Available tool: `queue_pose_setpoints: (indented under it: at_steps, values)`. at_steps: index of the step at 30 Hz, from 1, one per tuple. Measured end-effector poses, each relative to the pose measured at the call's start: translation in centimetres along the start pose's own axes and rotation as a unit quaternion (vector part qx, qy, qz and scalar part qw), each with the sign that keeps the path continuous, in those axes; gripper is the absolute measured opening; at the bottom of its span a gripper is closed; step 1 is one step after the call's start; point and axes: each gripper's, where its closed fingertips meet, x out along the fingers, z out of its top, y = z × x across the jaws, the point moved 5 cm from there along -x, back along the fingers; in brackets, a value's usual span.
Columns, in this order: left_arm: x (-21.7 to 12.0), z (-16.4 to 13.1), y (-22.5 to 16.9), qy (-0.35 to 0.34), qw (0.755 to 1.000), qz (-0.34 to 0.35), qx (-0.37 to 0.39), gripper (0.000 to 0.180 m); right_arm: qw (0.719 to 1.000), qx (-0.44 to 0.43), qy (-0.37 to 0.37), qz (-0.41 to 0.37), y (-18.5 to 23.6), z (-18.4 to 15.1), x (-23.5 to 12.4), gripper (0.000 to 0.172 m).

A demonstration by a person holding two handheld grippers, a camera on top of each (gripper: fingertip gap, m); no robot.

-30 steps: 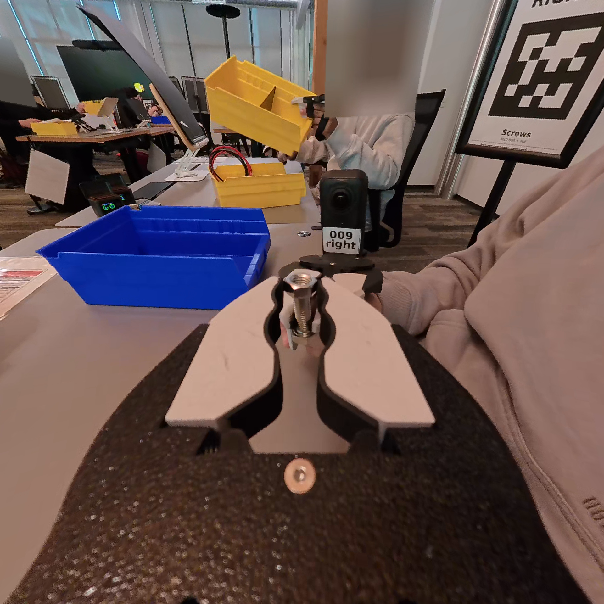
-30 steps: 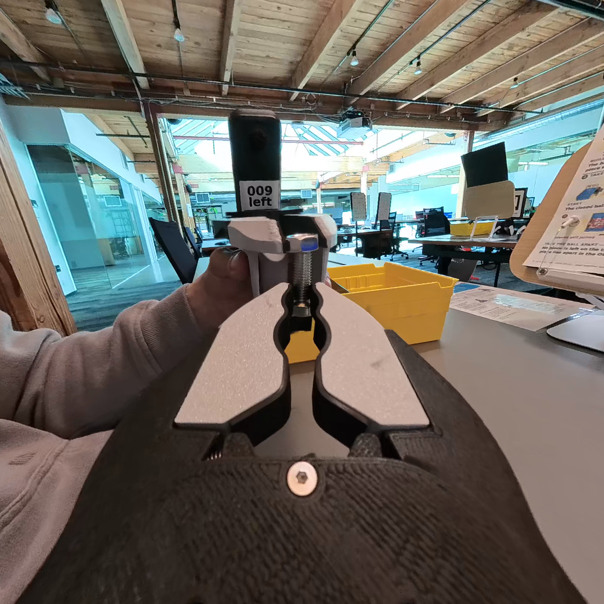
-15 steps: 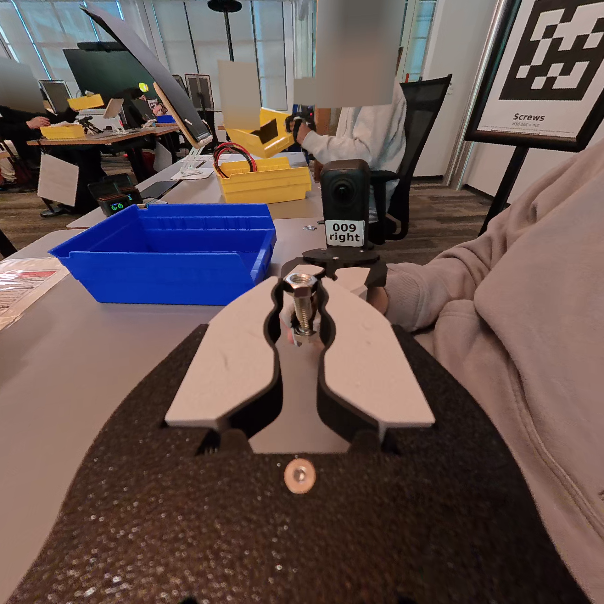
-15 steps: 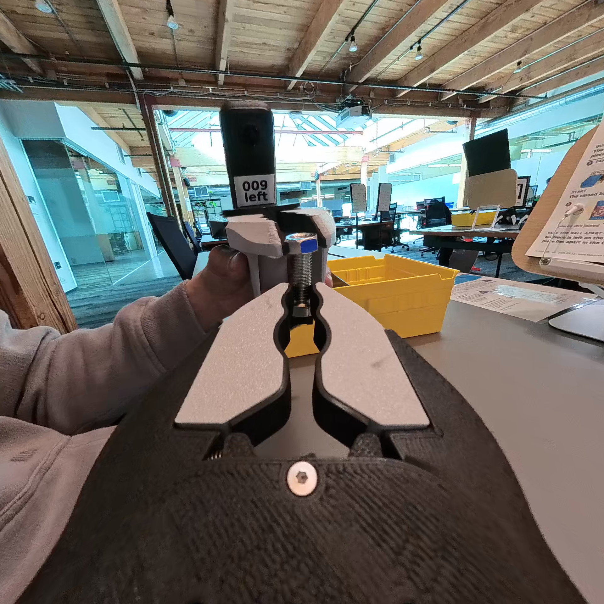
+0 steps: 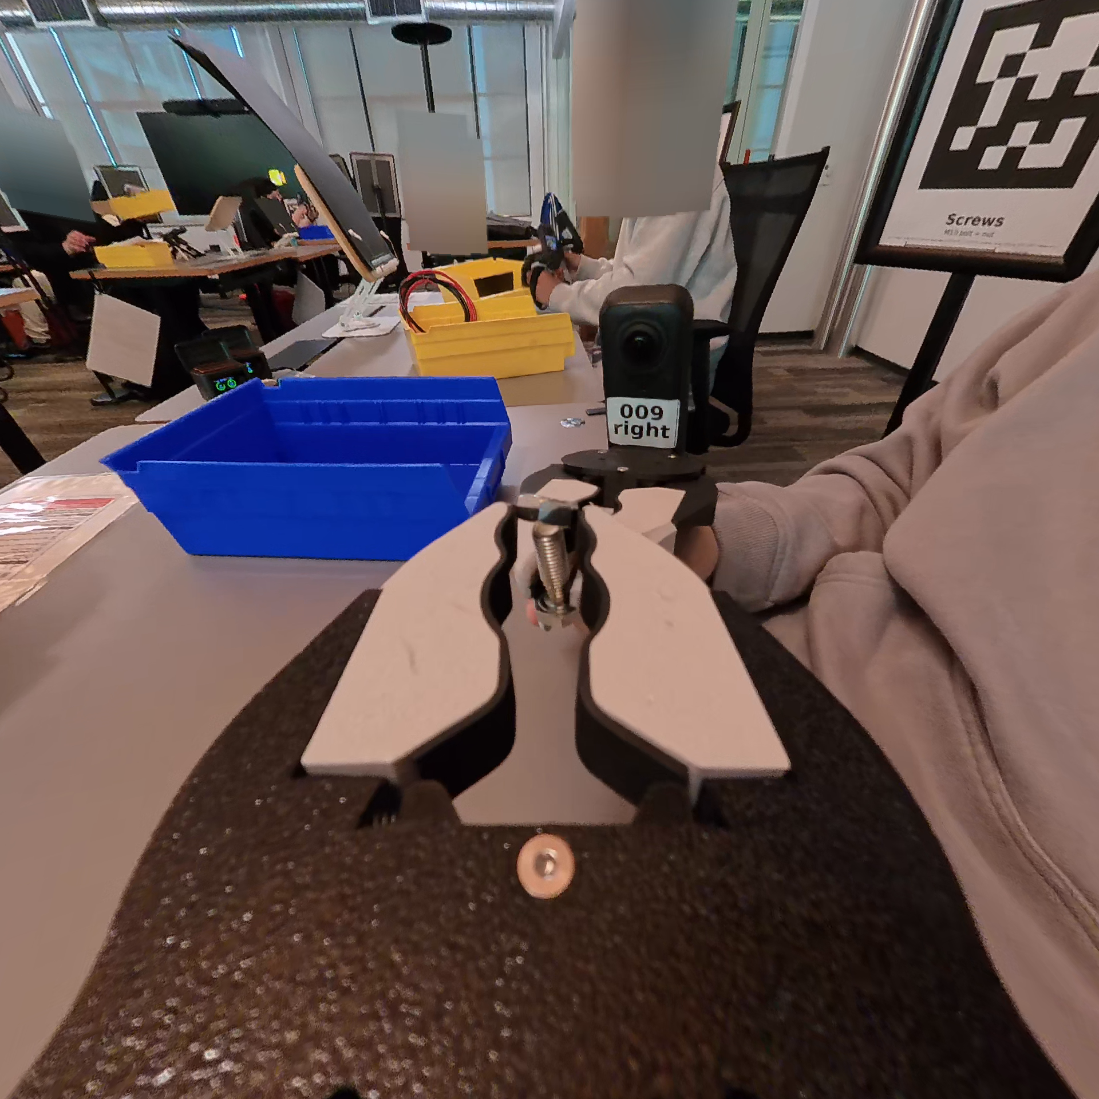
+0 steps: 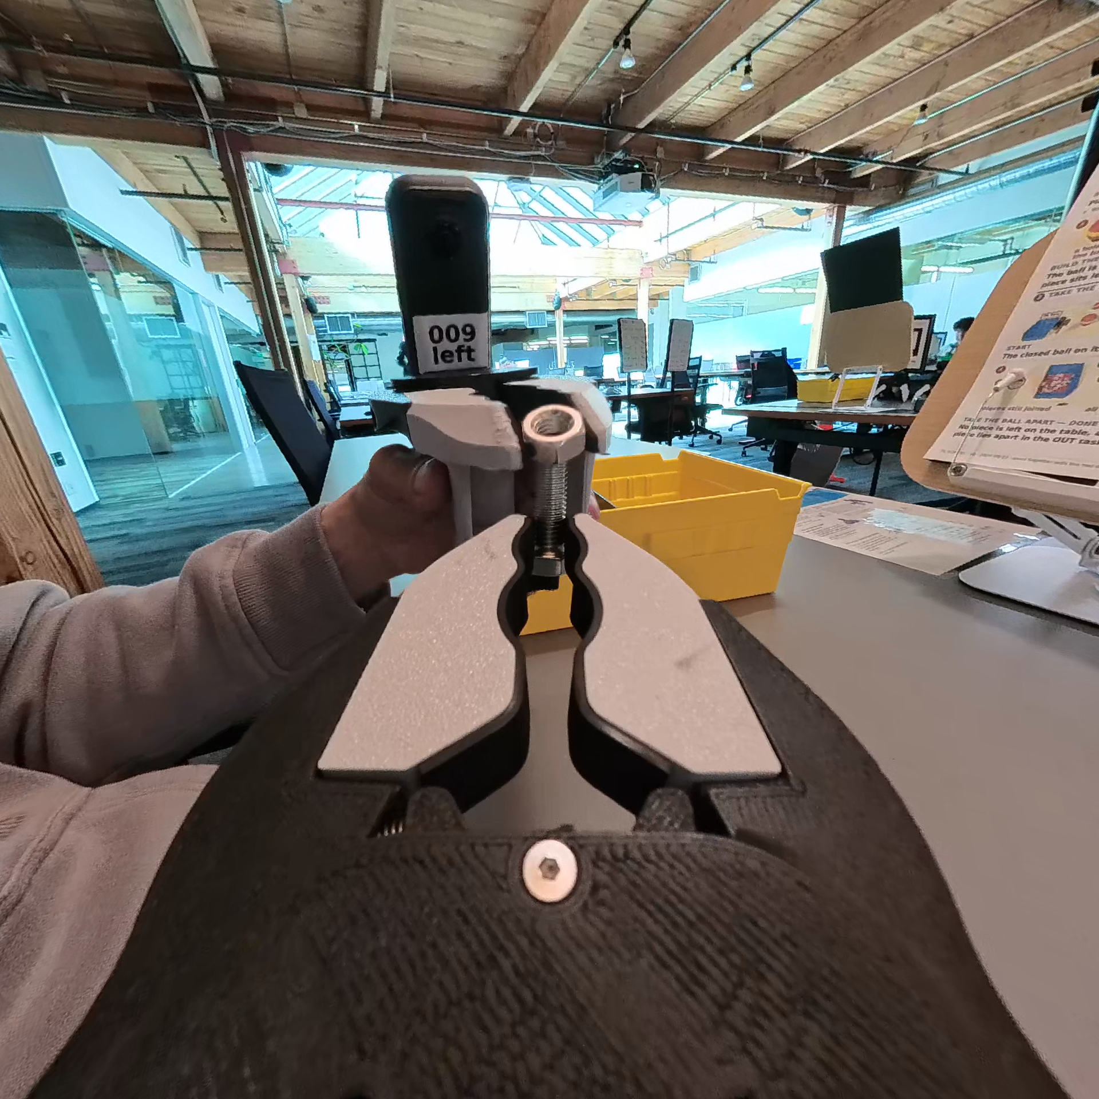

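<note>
Left wrist view: the left tool (image 5: 550, 523) points at 12 o'clock over a grey bench (image 5: 178, 624); its two pale fingers (image 5: 440, 624) are clamped on a steel nut (image 5: 550, 511) at their tips.
Bolt: a threaded steel bolt (image 5: 552, 571) runs from that nut toward 6 o'clock, down through the gap between the left tool's fingers, and is tilted slightly.
Right wrist view: the right tool (image 6: 548, 556) points at 12 o'clock; its fingers (image 6: 654, 654) are closed on the lower shank of the bolt (image 6: 550, 493), near its dark end.
Nut from the right: the nut (image 6: 553, 429) sits at the bolt's top end, its threaded bore facing the camera, gripped between the left tool's tips.
Facing: the two tools meet tip to tip on the one bolt, well above the bench.
Hands: a hand (image 6: 386, 523) in a beige sleeve holds the left tool at 9 o'clock of the bolt.
Blue bin: a blue bin (image 5: 321, 470) stands on the bench at 10 o'clock of the left tool.
Yellow bin: a yellow bin (image 6: 702, 523) stands on the bench at 2 o'clock of the right tool, behind the bolt.
Paper stand: a tilted wooden stand (image 6: 1011, 380) with a printed sheet at 3 o'clock.
</note>
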Motion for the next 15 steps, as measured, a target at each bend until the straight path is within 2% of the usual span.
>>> queue_pose_setpoints:
  at_steps: [15]
  values:
    - [0.45, 0.09, 0.34, -0.141, 0.987, -0.049, -0.063, 0.017, 1.0, 0.012, -0.021, -0.005, -0.06, 0.57, -0.1, 0.009]
